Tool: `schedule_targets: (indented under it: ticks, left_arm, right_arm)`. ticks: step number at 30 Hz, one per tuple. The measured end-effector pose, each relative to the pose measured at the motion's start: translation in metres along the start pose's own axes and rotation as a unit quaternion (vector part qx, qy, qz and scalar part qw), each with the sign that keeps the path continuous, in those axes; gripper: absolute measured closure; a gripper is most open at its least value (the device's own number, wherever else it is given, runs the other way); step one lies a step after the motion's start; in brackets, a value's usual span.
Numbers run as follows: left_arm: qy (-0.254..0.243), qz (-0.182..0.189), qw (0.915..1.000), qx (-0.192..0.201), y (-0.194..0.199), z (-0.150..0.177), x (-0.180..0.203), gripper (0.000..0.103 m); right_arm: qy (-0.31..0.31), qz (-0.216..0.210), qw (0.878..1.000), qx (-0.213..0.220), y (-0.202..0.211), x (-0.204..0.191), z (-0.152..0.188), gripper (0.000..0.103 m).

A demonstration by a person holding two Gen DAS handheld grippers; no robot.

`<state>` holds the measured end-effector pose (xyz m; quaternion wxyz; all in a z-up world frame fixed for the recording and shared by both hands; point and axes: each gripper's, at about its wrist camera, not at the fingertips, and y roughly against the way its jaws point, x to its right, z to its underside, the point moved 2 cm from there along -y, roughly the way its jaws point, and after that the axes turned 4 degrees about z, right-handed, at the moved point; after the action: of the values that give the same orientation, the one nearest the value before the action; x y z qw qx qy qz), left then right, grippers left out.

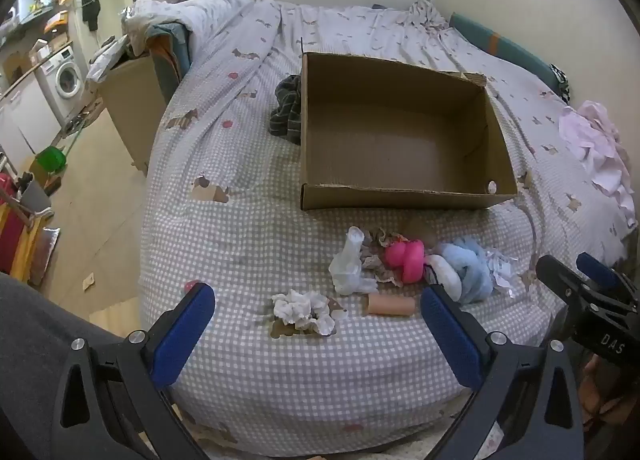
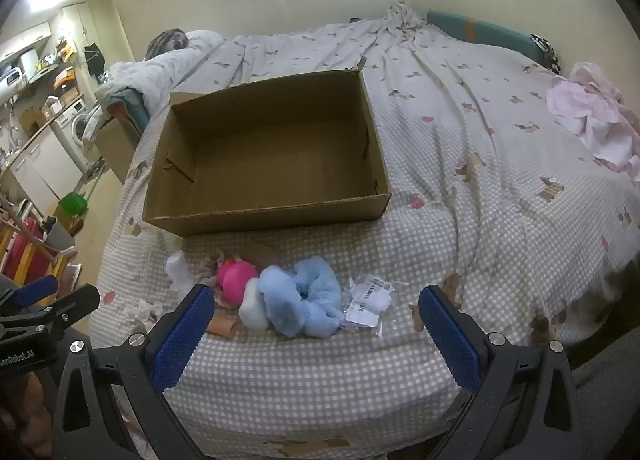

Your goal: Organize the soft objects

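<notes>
Soft things lie in a little row on the bed (image 1: 248, 220), close to its near edge. In the left view you can see a white crumpled cloth (image 1: 303, 311), a white glove (image 1: 349, 265), a pink plush toy (image 1: 407, 259), a fluffy blue scrunchie (image 1: 468, 268) and a crinkly plastic packet (image 1: 501, 269). A small tan tube (image 1: 390, 305) lies just in front of the pink toy.

The left claw (image 1: 316, 334) hangs over the bed with its blue fingers spread wide. It holds nothing. The white cloth sits between its fingers, a bit ahead of them. The tan tube is near its right finger, and the blue scrunchie lies just past that finger.

The right claw (image 2: 316, 334) is also spread wide and holds nothing. In its view the blue scrunchie (image 2: 298, 300) and the packet (image 2: 370, 300) lie between its fingers, just ahead. The pink toy (image 2: 236, 276) is up by its left finger, which hides part of the tan tube (image 2: 222, 325).

Behind the row stands an open cardboard box (image 1: 400, 196). It looks empty inside. A dark striped cloth (image 1: 287, 110) lies against its far left side. A pile of pale pink clothes (image 1: 600, 148) sits well apart, at the right edge of the bed. Off to the left is a room with a washing machine (image 1: 66, 78).
</notes>
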<state>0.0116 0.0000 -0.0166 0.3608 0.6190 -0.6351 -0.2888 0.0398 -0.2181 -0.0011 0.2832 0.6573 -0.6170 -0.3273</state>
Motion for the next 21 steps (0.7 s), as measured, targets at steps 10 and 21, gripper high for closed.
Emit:
schedule_targets:
  ticks: [10,21]
  left_arm:
    - [-0.004,-0.014,0.9999,-0.007,-0.004,0.0007,0.0012,0.0]
    - [0.001,-0.01,0.9999,-0.008,-0.0051,0.0007,-0.0012,0.0]
  right_arm:
    - [-0.002,-0.007,1.0,-0.008,-0.003,-0.0032,-0.0004,0.0]
    - [0.001,-0.004,1.0,-0.007,-0.0046,-0.0067,-0.0008,0.0]
